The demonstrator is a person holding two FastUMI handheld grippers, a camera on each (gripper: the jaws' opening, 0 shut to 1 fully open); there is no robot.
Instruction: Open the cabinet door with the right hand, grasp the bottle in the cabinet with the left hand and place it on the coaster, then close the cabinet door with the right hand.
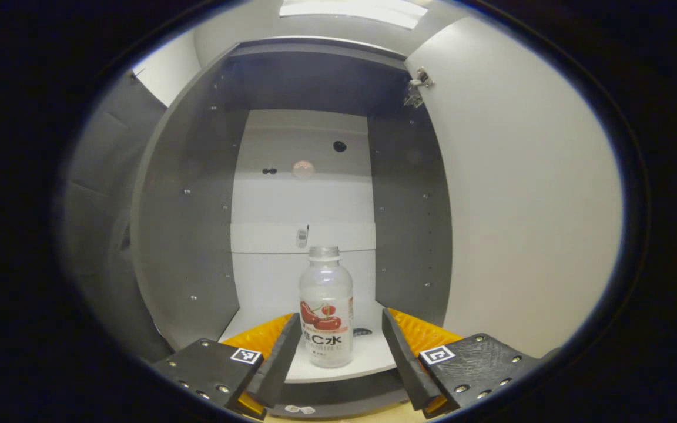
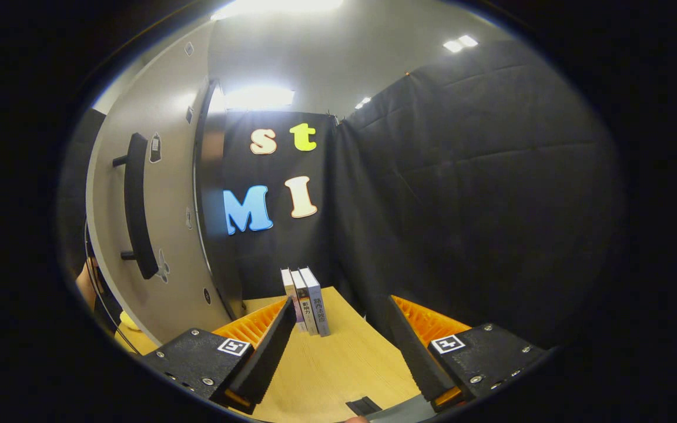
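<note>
In the left gripper view a clear bottle (image 1: pixel 326 308) with a red fruit label and a pale cap stands upright on the white bottom shelf (image 1: pixel 368 355) of the open grey cabinet (image 1: pixel 188 235). My left gripper (image 1: pixel 338 346) is open, its orange-backed fingers either side of the bottle with gaps on both sides. The white cabinet door (image 1: pixel 526 194) is swung open on the right of that view. In the right gripper view my right gripper (image 2: pixel 338 346) is open over the wooden table (image 2: pixel 338 364), holding nothing. The door (image 2: pixel 168 235) with its black bar handle (image 2: pixel 137 205) stands to its left.
Three books (image 2: pixel 306 301) stand upright on the table near the black cloth wall. A small dark object (image 2: pixel 364 405) lies at the table's near edge. A door hinge (image 1: pixel 418 85) sits at the cabinet's top right. A hand (image 2: pixel 87 285) shows past the door's edge.
</note>
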